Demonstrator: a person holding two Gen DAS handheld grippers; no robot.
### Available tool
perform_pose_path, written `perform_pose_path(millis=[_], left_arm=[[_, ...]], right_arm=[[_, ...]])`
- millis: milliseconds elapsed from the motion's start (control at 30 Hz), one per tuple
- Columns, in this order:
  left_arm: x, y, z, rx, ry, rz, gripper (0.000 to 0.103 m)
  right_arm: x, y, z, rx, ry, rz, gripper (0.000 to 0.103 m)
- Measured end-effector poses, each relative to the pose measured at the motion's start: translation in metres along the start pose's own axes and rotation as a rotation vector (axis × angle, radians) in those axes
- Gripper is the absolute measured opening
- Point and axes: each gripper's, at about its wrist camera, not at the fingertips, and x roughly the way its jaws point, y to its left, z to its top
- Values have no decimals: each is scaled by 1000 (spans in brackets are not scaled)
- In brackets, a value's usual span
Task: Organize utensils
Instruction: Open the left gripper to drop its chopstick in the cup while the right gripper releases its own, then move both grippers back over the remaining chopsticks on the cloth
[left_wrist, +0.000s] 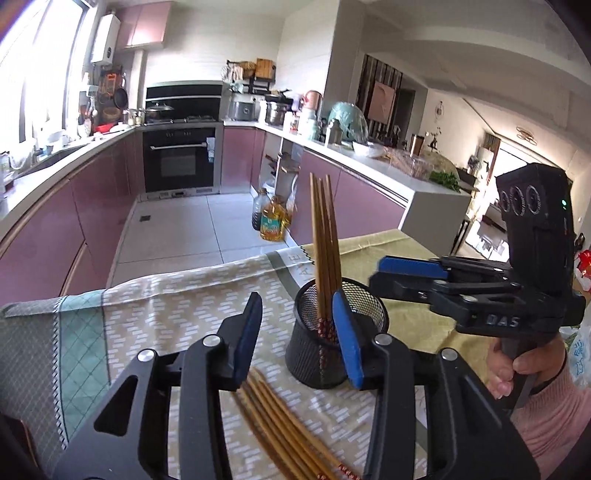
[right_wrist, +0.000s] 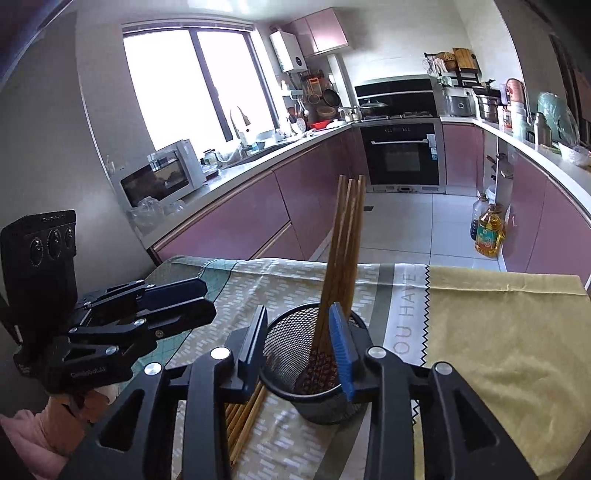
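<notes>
Left gripper (left_wrist: 297, 338): jaws apart, nothing clamped between the pads. Below and just behind its left finger (left_wrist: 246, 339), loose wooden chopsticks (left_wrist: 280, 428) lying flat on the patterned tablecloth (left_wrist: 166, 317). Directly ahead of its right finger, almost touching it, black mesh holder (left_wrist: 314, 362) standing upright on the cloth. Inside, a bundle of chopsticks (left_wrist: 325, 240) leaning, plain ends up, patterned ends down in the cup.

Right gripper (right_wrist: 299, 339): jaws likewise parted, empty. Mesh holder (right_wrist: 295, 380) sitting between and just beyond its fingertips; standing chopsticks (right_wrist: 345, 236) close against the inner face of the right blue pad (right_wrist: 341, 350), contact uncertain. Loose chopsticks (right_wrist: 245, 417) under its left finger. Yellow cloth (right_wrist: 498, 332) spread off to the right.
</notes>
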Motion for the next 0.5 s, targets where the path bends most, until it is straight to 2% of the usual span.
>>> perform_pose_path(millis=[100, 200, 400, 500], left_arm=[[-15, 6, -13, -4, -4, 14, 45], [-20, 10, -33, -2, 29, 54, 49], [-11, 26, -78, -57, 153, 85, 49], [-2, 31, -99, -75, 209, 99, 49]], right_arm=[[-8, 17, -14, -44, 5, 36, 41], [-1, 29, -34, -57, 54, 66, 41], [36, 33, -76, -8, 199, 75, 41], [47, 30, -89, 31, 240, 83, 41]])
